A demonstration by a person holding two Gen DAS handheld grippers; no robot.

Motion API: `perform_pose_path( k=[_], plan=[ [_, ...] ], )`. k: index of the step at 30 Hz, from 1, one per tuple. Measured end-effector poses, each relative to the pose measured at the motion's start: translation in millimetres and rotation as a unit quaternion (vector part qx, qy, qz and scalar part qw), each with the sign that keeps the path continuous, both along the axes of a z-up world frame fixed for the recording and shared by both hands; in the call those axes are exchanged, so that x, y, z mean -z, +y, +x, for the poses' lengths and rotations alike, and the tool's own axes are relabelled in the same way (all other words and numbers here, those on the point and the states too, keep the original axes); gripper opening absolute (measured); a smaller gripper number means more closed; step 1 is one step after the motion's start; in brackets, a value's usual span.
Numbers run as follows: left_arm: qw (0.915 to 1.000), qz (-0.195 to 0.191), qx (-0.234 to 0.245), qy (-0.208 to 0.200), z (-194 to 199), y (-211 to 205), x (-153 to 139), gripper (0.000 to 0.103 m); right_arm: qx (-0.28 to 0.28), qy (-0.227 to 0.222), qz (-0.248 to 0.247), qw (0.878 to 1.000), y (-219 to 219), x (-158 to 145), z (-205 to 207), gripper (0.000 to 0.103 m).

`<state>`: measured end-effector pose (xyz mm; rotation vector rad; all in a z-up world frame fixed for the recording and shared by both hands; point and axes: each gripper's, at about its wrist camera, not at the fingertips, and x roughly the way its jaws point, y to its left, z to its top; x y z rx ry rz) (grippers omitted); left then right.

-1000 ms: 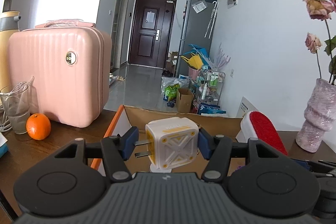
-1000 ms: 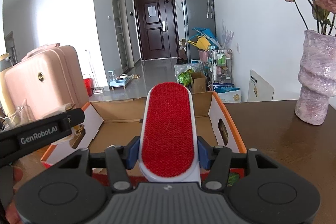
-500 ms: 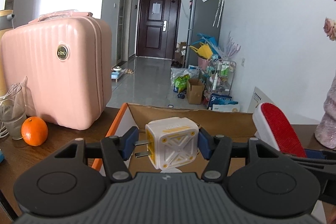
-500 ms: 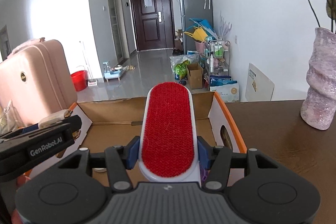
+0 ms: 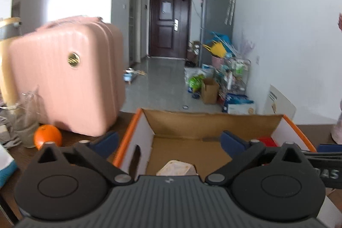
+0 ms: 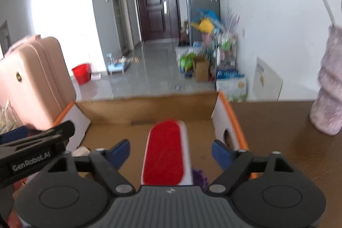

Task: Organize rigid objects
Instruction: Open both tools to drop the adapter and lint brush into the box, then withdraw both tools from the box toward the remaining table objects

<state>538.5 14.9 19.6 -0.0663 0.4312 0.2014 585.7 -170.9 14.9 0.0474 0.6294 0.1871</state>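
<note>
On the left of the table stand a pink suitcase (image 5: 64, 78) and an orange (image 5: 47, 135), both outside the cardboard box (image 5: 213, 121). The left gripper (image 5: 168, 140) has just been opening: its jaws stand wide with nothing between them, and the white charger (image 5: 176, 168) lies on the box floor below. The right gripper (image 6: 171, 152) has also just been opening; the red lint brush (image 6: 164, 155) sits between the pads, apparently untouched, inside the box. Judgement: both placements appear complete; the orange and other loose items may remain.
</note>
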Motion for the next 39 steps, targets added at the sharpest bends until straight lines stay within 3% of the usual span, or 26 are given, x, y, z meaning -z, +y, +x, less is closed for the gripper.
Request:
perform_pose_path(
  k=[8, 15, 39],
  plan=[
    [0.9999, -0.002, -0.007, 0.008, -5, 8, -2, 0.103, 0.003, -0.002, -0.005, 1.000, 0, -3, -3, 0.090],
    [0.9999, 0.000, -0.009, 0.011, -9, 9, -3, 0.103, 0.003, -0.008, -0.011, 1.000, -1, -2, -6, 0.102],
    [0.9998, 0.008, 0.005, -0.016, -82, 3, -15, 0.103, -0.002, -0.073, -0.001, 0.997, -16, -22, -91, 0.103]
  ],
)
